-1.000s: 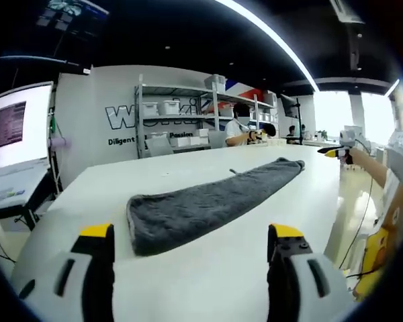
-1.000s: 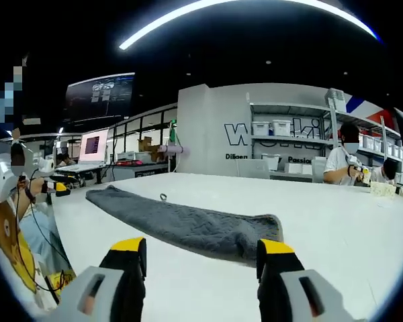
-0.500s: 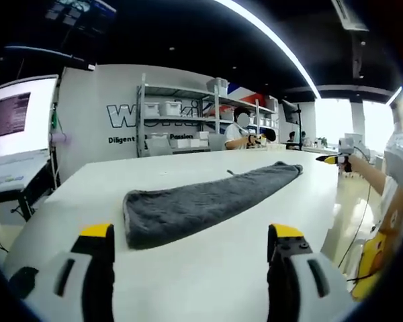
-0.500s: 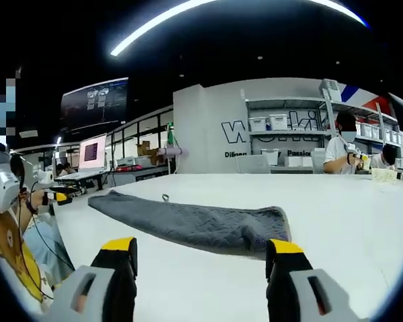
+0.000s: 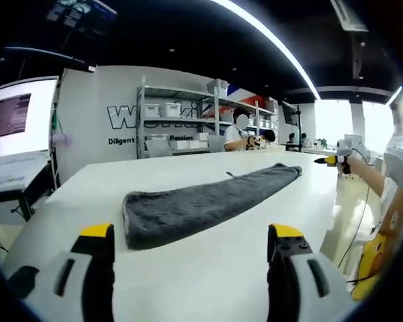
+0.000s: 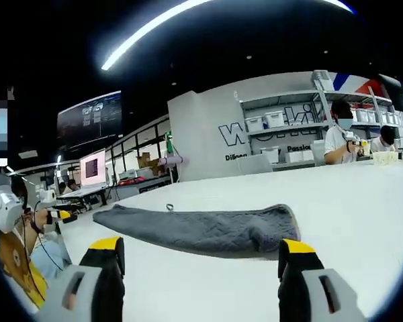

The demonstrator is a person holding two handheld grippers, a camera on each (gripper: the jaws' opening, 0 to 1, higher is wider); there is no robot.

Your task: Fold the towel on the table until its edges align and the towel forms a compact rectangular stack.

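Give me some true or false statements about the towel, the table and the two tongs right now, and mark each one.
1. The gray towel lies on the white table as a long, narrow strip. True.
2. The left tongs are clamped on the towel's near end. False: their jaws stand open, short of the towel.
3. The right tongs are open and hold nothing. True.
4. The towel is already a compact rectangular stack. False: it is still stretched out lengthwise.
5. A small loop shows at the towel's edge. True.
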